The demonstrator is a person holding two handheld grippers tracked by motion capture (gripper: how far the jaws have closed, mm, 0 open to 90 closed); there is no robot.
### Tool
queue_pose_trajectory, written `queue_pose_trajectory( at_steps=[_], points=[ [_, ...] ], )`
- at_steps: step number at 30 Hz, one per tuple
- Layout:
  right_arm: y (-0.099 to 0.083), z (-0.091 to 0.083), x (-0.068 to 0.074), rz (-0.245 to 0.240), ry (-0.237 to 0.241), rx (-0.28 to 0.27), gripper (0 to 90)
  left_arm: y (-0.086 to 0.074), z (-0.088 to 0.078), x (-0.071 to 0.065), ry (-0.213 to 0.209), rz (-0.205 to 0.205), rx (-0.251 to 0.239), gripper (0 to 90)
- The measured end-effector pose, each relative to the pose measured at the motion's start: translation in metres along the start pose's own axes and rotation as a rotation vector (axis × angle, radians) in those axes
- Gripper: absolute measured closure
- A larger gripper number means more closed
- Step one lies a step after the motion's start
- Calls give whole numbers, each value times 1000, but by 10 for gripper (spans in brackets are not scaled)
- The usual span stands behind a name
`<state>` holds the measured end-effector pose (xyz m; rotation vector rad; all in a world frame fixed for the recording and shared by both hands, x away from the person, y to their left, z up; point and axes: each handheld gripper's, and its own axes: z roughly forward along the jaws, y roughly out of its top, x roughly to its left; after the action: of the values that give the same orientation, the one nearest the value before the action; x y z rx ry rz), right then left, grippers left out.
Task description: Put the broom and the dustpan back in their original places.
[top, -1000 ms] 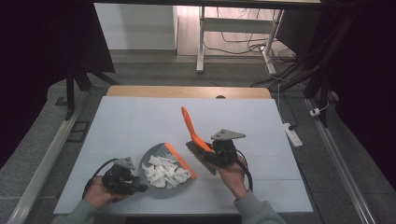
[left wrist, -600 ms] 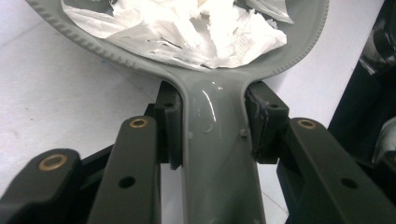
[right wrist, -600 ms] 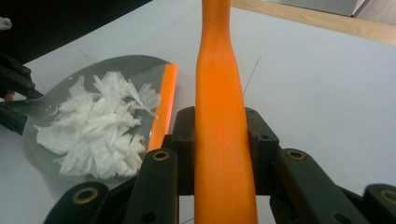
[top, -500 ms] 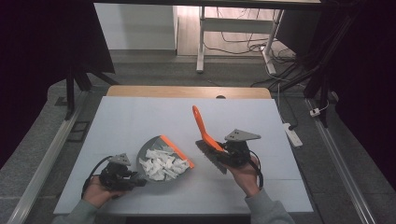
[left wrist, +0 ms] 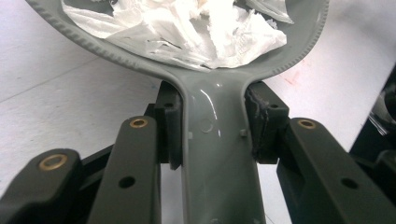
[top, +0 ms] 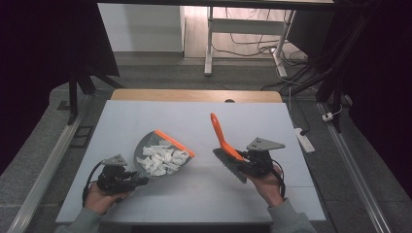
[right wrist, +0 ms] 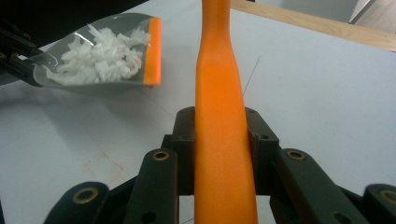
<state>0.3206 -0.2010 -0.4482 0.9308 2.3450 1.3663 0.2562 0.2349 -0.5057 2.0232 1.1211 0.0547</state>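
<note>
passage is left open across the far table (top: 160, 114); the near middle is obstructed by dustpan (top: 163, 155) and brush (top: 226, 145).

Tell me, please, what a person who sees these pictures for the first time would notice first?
The bright orange brush handle draws the eye first: it rises from the right tool, right of the table's middle, with its dark bristles pointing left. Next comes the grey dustpan with an orange lip, left of centre, heaped with torn white paper scraps; the left tool clamps its handle.
</note>
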Motion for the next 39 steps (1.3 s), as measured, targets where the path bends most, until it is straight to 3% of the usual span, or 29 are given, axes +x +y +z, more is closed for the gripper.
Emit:
queue_pose_trajectory(
  at_steps=[7,19,39],
  points=[
    [-6,-5,-7,18,3,6,704,-2,-1,-1,24,-27,-17,613],
    [-13,-10,-16,43,15,22,703,-9,-1,-3,112,-94,-53,612],
    [-26,-15,-23,114,-2,55,703,-16,6,6,272,-312,-106,613]
  ],
)
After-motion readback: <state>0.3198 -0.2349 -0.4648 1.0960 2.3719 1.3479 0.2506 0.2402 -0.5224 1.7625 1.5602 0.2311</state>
